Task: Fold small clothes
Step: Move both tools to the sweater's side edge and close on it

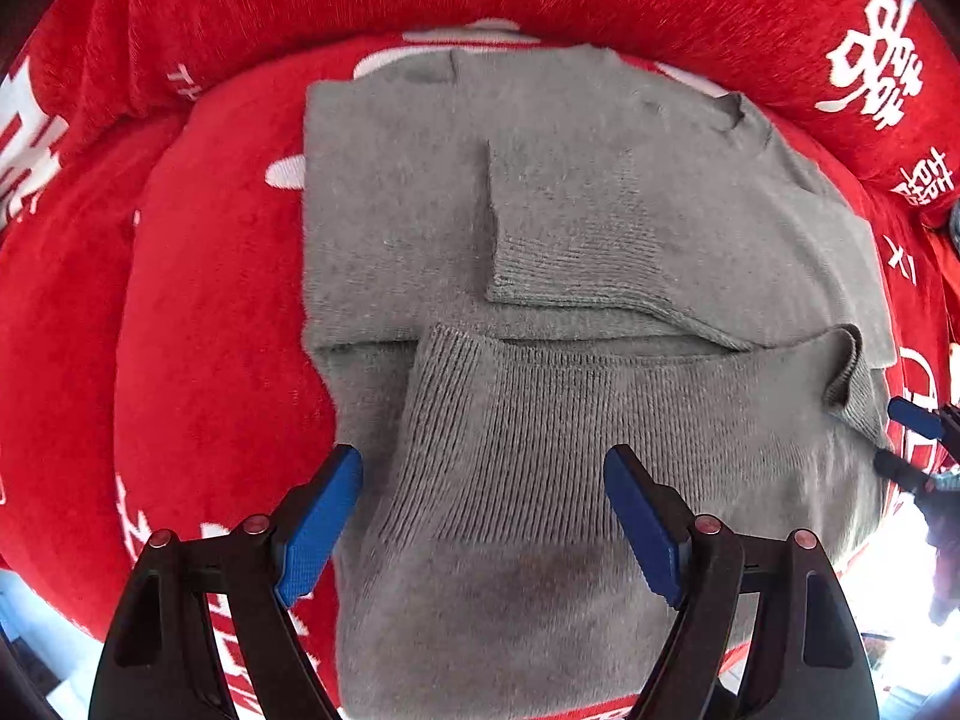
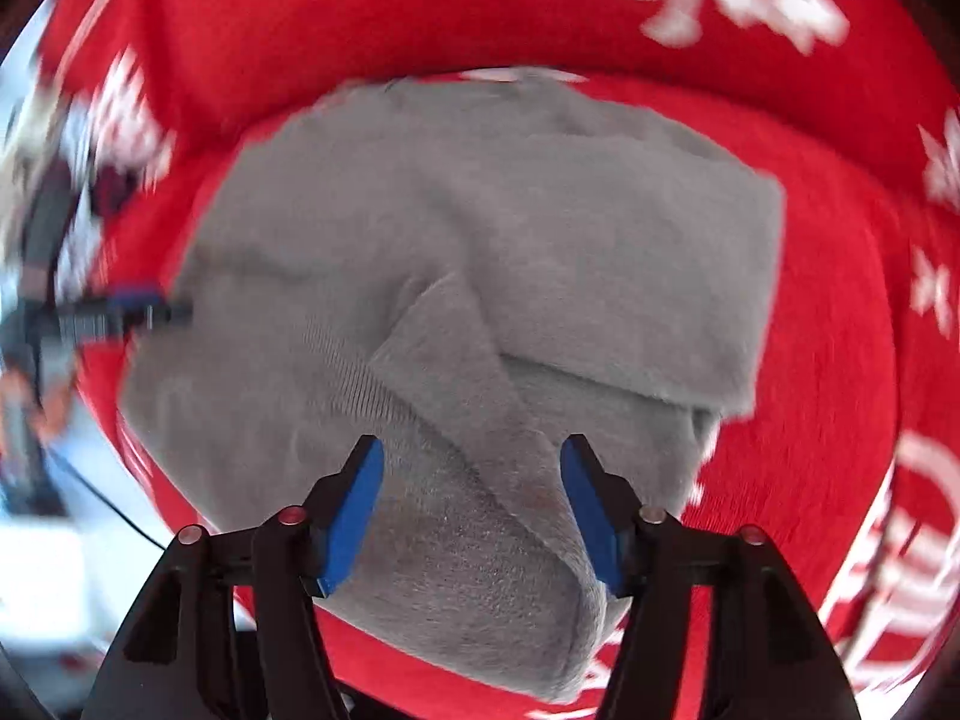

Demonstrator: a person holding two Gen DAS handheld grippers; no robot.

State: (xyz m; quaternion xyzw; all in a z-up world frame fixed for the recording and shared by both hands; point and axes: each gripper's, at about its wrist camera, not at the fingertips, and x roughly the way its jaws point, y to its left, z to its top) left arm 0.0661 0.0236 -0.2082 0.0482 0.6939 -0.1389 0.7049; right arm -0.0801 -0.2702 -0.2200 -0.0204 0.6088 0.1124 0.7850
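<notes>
Grey knitted sweater (image 1: 540,312), partly folded, spread flat on a red plush cover (image 1: 198,324) with white printed characters. Left gripper (image 1: 483,516) aimed down at the garment, blue fingers (image 1: 321,531) spread wide, nothing pinched; ribbed hem band of the folded-up lower part just ahead of and between the fingertips, plain grey knit beneath them. One sleeve cuff (image 1: 576,276) laid across the body, well ahead of the left fingers and slightly to the right of their midline. Neckline edge at the far side of the garment, toward the top right of the left wrist view. Raised roll of the red cover beyond the sweater's far edge. Blue tip of the right gripper (image 1: 915,417) at the far right of the left wrist view, just beside the curled right corner of the folded band; contact there not discernible.

Right gripper (image 2: 472,510) likewise pointed steeply down, fingers (image 2: 354,516) parted, no cloth pressed between the pads; a diagonal fold ridge of the sweater (image 2: 480,276) between and below the fingertips. Right wrist view motion-blurred. Left gripper (image 2: 141,309) visible far to the left of the right fingers, at the sweater's left edge. Red cover (image 2: 840,330) on all sides of the garment.
</notes>
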